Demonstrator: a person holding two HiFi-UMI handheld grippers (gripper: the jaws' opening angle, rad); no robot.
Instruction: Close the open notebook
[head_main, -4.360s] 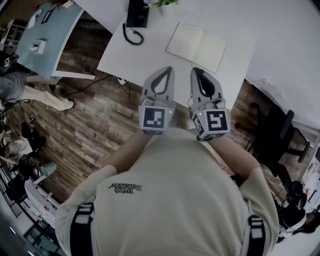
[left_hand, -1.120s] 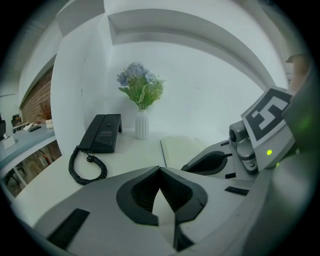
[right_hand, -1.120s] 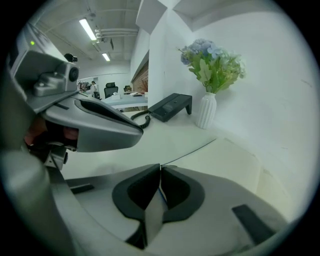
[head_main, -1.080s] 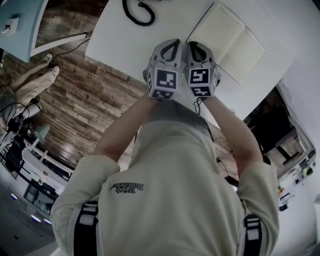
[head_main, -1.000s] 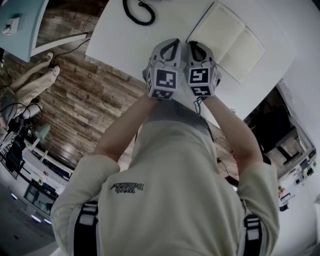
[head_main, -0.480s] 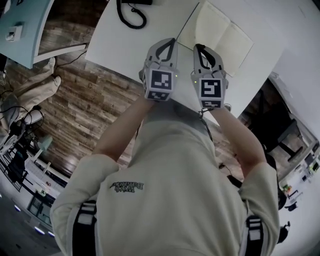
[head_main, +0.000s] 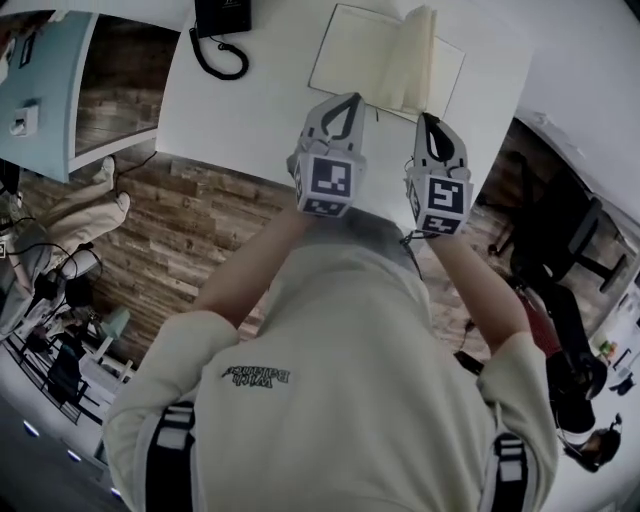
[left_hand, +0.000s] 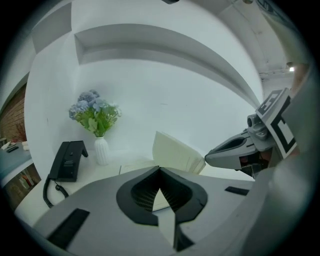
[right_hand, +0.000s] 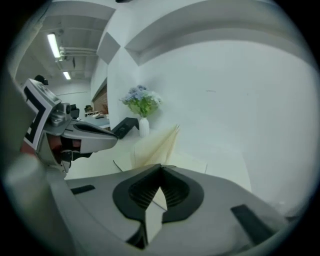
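Worn is a pale beige short-sleeved shirt (head_main: 330, 400). A small dark print (head_main: 255, 375) is noted on it, too blurred to be read. A dark left strap (head_main: 170, 455) and a dark right strap (head_main: 508, 465), each with white patches, are seen over the shirt.

The left gripper (head_main: 350, 100) and right gripper (head_main: 428, 120) are built alike. Light grey shells are tapered to a point around a dark teardrop opening. A left cube (head_main: 330, 183) and a right cube (head_main: 440, 203) with black-and-white square markers are fitted.

In the gripper views, black ribbed pads (left_hand: 145, 195) and black rectangular insets (left_hand: 70, 227) are recorded in the grey shells.
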